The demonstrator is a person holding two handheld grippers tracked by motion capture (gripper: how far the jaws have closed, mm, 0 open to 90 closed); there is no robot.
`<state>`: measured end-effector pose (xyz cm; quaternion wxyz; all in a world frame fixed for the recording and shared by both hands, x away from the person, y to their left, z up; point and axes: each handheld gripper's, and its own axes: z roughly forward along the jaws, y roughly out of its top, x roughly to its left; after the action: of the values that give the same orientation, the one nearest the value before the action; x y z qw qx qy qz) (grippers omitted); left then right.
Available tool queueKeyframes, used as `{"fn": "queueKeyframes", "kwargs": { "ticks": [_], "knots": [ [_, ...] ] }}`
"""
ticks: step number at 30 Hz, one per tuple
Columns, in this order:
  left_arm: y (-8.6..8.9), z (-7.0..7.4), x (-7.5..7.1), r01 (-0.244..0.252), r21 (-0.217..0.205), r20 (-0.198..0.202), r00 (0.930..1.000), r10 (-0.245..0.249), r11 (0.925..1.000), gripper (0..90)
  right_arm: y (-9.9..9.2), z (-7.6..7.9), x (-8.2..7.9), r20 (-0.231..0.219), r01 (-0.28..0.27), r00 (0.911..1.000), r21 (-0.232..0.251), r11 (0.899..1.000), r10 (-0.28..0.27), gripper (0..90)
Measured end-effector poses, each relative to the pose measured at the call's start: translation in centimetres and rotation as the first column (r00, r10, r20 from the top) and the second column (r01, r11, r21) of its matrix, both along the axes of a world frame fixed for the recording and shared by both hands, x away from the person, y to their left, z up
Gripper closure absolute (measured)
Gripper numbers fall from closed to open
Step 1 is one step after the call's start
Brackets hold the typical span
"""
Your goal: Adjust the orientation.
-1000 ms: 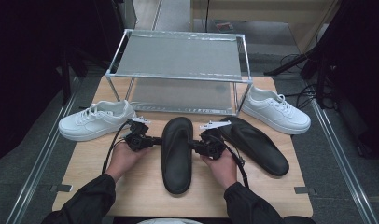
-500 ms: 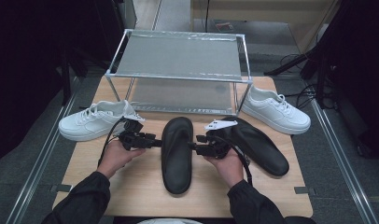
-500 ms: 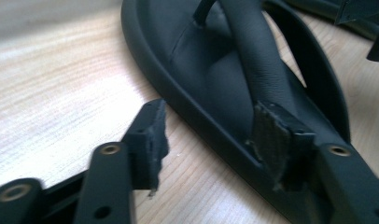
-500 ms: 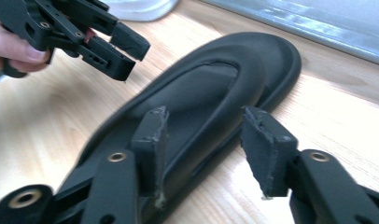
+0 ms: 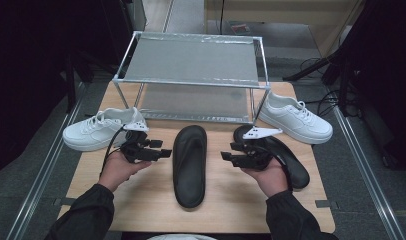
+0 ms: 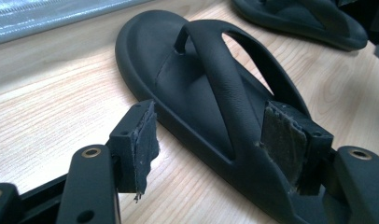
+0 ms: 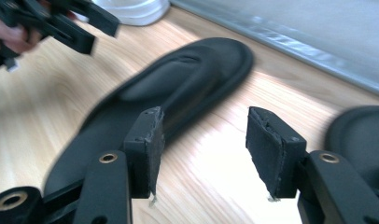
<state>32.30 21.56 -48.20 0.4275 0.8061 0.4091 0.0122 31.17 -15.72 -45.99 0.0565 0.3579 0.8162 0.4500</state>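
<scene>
A two-tier wire-frame shoe rack [image 5: 191,65] is seen standing at the far half of the wooden table [image 5: 141,205], with one white sneaker [image 5: 98,131] off its left end and another white sneaker [image 5: 296,119] off its right end. On the bare wood in front of the rack lies a black flip-flop [image 5: 190,164], flat on its sole, toe toward the rack; its mate, a second flip-flop [image 5: 291,160], lies to the right, partly covered by the right hand.

The left gripper [image 5: 163,153] is held just left of the middle flip-flop and the right gripper [image 5: 226,156] just right of it. Both sets of jaws have just been opening and now stand spread. In the left gripper view one pad [image 6: 281,140] is seen over the flip-flop's [image 6: 211,98] near edge without pressing on it; in the right gripper view nothing is seen between the pads [image 7: 150,140].

The step in hand is judged to be the release of the middle flip-flop after straightening it on the table. The next move is judged to call for a fresh grasp, probably on the second flip-flop, so that the pair may be aligned or lifted to the rack.
</scene>
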Motion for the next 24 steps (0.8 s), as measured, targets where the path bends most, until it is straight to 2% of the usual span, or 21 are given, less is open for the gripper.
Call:
{"fn": "queueKeyframes", "kwargs": {
  "ticks": [2,4,6,7,11,16,20,24],
  "knots": [
    [0.0,0.0,-0.2,0.010,0.012,-0.002,0.9999,-0.010,0.9999,36.0,-0.9,0.0,0.0,0.017,0.007,0.9998,-0.021,1.000,-0.007,46.8],
    [0.0,0.0,-0.4,0.021,0.023,-0.014,0.9997,-0.021,0.9995,35.9,-1.9,-0.1,0.0,0.015,0.019,0.9997,-0.024,1.000,-0.019,46.7],
    [0.0,0.0,-0.5,0.026,0.011,-0.023,0.9994,-0.026,0.9996,35.6,-2.3,-0.2,0.0,0.015,0.029,0.9995,-0.019,0.999,-0.029,46.7],
    [0.0,0.0,-0.7,0.033,-0.002,-0.037,0.9988,-0.033,0.9994,35.2,-3.3,-0.2,-0.2,0.002,0.047,0.9989,-0.005,0.999,-0.047,46.2],
    [-0.1,0.1,-1.3,0.043,-0.008,-0.027,0.9987,-0.043,0.9991,34.9,-4.7,-0.2,-0.5,0.010,0.059,0.9982,-0.019,0.998,-0.059,45.6],
    [-0.3,0.0,-1.6,0.058,-0.006,-0.031,0.9978,-0.058,0.9983,34.8,-6.5,-0.6,-0.8,-0.007,0.096,0.9953,-0.019,0.995,-0.096,45.6],
    [-0.3,-0.1,-1.5,0.049,-0.009,-0.034,0.9982,-0.049,0.9988,34.8,-7.4,-1.0,-0.9,-0.012,0.117,0.9931,-0.006,0.993,-0.117,45.6],
    [-0.2,-0.1,-1.5,0.048,-0.011,-0.031,0.9983,-0.049,0.9988,34.8,-7.7,-1.3,-0.8,-0.012,0.115,0.9933,-0.021,0.993,-0.115,45.8]
  ]
}}
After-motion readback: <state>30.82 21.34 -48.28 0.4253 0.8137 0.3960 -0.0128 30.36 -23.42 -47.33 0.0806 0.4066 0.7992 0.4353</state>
